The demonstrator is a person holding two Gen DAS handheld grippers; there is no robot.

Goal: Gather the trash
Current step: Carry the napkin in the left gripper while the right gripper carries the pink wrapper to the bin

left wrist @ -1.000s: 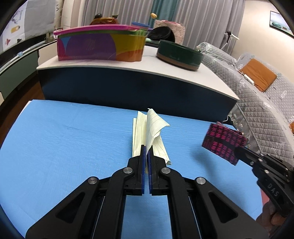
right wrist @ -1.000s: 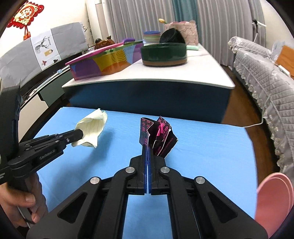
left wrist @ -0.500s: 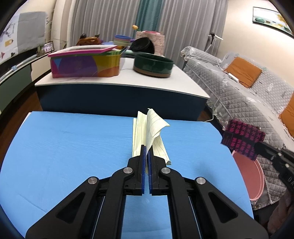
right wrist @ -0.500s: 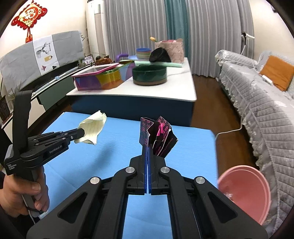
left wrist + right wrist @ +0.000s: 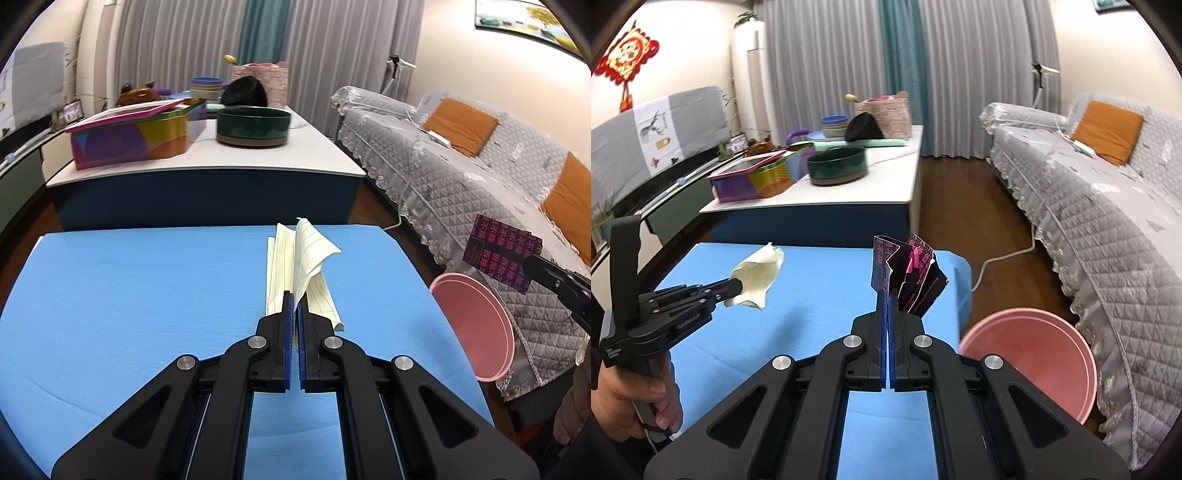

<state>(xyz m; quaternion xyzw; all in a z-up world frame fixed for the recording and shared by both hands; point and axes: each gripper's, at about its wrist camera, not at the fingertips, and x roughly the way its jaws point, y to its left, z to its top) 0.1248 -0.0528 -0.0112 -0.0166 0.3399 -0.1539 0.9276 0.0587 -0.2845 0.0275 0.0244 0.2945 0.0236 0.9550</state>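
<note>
Crumpled yellow lined paper (image 5: 300,269), black-pink wrapper (image 5: 912,277)

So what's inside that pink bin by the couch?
Nothing that shows: the pink bin has a bare pink floor where visible. The right gripper, shut on the black-and-pink wrapper, hides its near left part.

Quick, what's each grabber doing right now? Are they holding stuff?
Left gripper: closed, pinching the yellow lined paper.
Right gripper: closed, pinching the black and pink wrapper.
</note>
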